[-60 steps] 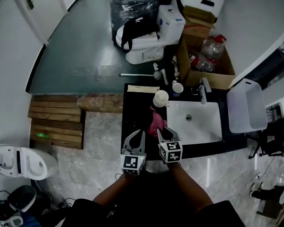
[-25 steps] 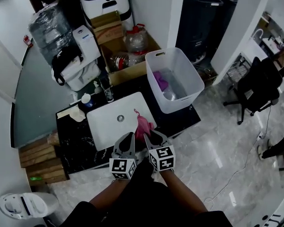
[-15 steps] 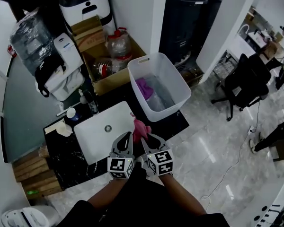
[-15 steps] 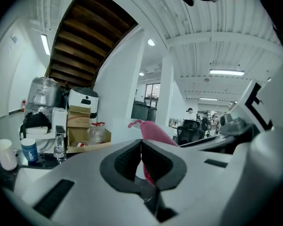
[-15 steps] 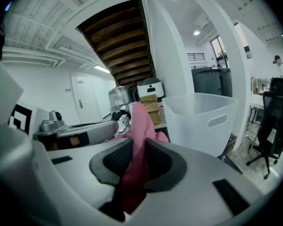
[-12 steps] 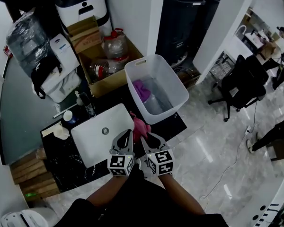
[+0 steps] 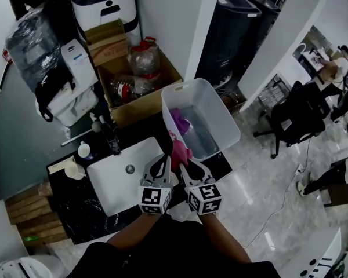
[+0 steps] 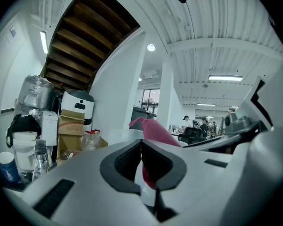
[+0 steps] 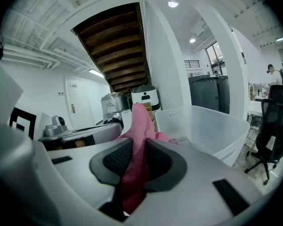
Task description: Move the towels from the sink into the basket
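Note:
A pink towel (image 7: 178,149) hangs in the air between my two grippers, over the black counter by the near left corner of the white plastic basket (image 7: 229,133). My left gripper (image 7: 161,165) is shut on one edge of it, and my right gripper (image 7: 185,167) is shut on the bunched cloth. A purple towel (image 7: 178,120) lies inside the basket. In the right gripper view the pink towel (image 9: 139,121) rises from between the pads of the right gripper (image 9: 139,142), with the basket (image 9: 212,126) just beyond. In the left gripper view the left gripper (image 8: 141,142) pinches the pink towel (image 8: 153,131).
The white sink (image 7: 139,155) with its black faucet (image 7: 110,133) sits in the black counter (image 7: 87,204), left of the basket. A cardboard box (image 7: 119,112) with plastic bottles stands behind. A cup (image 7: 75,168) is at the sink's left. An office chair (image 7: 293,112) stands far right.
Both grippers have carried the pink towel away from above the sink's right side towards the basket. It now hangs at the basket's near left corner.

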`<state>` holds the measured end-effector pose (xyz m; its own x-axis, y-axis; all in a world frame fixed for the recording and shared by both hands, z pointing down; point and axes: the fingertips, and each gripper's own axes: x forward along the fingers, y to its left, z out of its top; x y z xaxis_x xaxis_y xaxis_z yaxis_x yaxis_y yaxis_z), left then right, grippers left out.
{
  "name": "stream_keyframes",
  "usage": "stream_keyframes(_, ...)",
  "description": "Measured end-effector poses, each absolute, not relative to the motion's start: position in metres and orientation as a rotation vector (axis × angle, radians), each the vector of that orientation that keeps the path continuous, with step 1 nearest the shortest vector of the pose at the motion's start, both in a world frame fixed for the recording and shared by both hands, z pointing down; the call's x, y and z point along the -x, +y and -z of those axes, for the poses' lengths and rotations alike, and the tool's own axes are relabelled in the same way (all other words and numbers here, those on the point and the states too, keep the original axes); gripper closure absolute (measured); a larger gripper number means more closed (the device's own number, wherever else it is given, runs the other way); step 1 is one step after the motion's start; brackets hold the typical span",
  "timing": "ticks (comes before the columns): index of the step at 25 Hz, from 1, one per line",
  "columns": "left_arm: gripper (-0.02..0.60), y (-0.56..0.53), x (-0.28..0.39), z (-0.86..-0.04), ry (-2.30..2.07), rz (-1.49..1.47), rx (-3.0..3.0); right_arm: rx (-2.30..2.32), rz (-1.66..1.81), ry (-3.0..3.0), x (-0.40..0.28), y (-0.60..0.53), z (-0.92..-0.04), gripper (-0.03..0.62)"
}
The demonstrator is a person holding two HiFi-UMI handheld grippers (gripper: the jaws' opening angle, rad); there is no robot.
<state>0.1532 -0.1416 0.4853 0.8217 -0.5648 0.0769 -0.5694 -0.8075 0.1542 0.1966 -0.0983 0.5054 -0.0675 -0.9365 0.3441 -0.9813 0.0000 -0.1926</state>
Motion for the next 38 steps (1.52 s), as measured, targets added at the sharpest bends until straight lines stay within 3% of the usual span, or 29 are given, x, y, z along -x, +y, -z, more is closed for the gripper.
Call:
stream_keyframes(10, 0.568, -0.173, -0.161, -0.472, -0.913, -0.005, -2.823, -2.041, -0.534, -2.163, -0.210, -0.135, -0.477, 0.500)
stream_keyframes(23, 0.568, -0.214, -0.196, -0.464, -1.143, 0.016, -2.703, -1.926, -0.524, -2.175, -0.318, -0.187, -0.473, 0.499)
stream_keyframes(38, 0.568, -0.239, -0.249, -0.443, -1.339, 0.040, -2.628, -1.647, -0.610, -2.133, -0.385, -0.268, -0.548, 0.497)
